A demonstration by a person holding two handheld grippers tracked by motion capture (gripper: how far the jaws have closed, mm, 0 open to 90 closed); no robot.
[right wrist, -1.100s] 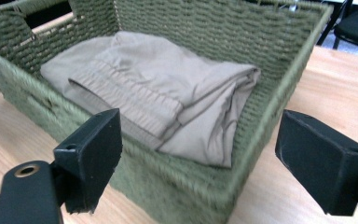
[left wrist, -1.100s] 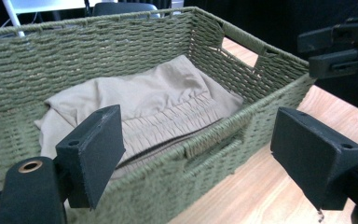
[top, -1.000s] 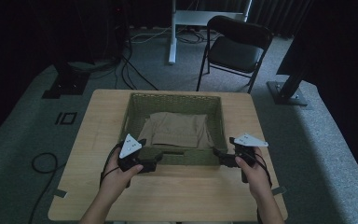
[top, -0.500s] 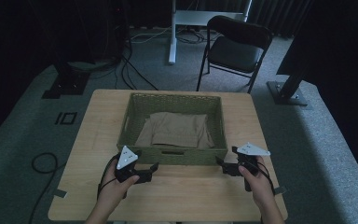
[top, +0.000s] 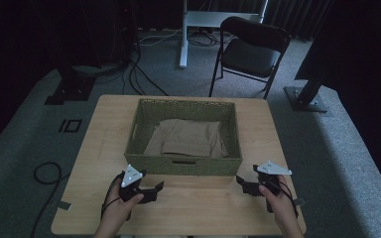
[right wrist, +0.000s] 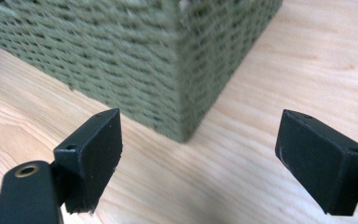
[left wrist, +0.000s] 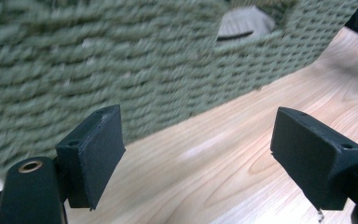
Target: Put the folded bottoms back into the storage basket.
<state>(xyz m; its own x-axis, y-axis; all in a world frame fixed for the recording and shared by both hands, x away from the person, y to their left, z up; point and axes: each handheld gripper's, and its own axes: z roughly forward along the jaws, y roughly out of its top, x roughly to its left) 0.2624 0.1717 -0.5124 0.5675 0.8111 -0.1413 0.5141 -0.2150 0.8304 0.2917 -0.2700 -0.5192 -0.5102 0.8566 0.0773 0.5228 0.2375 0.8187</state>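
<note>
Hands come in over the near edge of the bench [top: 188, 210], each carrying one tool. Left tool [top: 155, 188] sits low over the wood, just short of the basket's near wall; its jaws stand wide apart with bare bench between them and nothing held. In the left gripper view the same left tool [left wrist: 200, 158] faces the woven wall at close range, pads clear of it. Right tool [top: 242, 184] hangs by the basket's near right corner, likewise spread wide and empty. In the right gripper view that right tool [right wrist: 198, 161] looks straight at the corner, which stands between the two jaws but farther off, untouched by either pad.

Basket [top: 144, 121], woven and olive green, stands square on the middle of the bench, upright, with a handle slot cut in its near wall. In the left gripper view, the basket [left wrist: 98, 60] shows this slot at upper right, pale fabric visible through it. In the right gripper view, the basket [right wrist: 121, 56] presents two walls meeting at the corner.

Cloth [top: 188, 139], tan and folded flat, lies on the basket floor and covers most of it.

Beyond the bench, a dark folding chair [top: 250, 49] stands on the grey carpet, with cables [top: 144, 74] trailing across the floor to its left.
</note>
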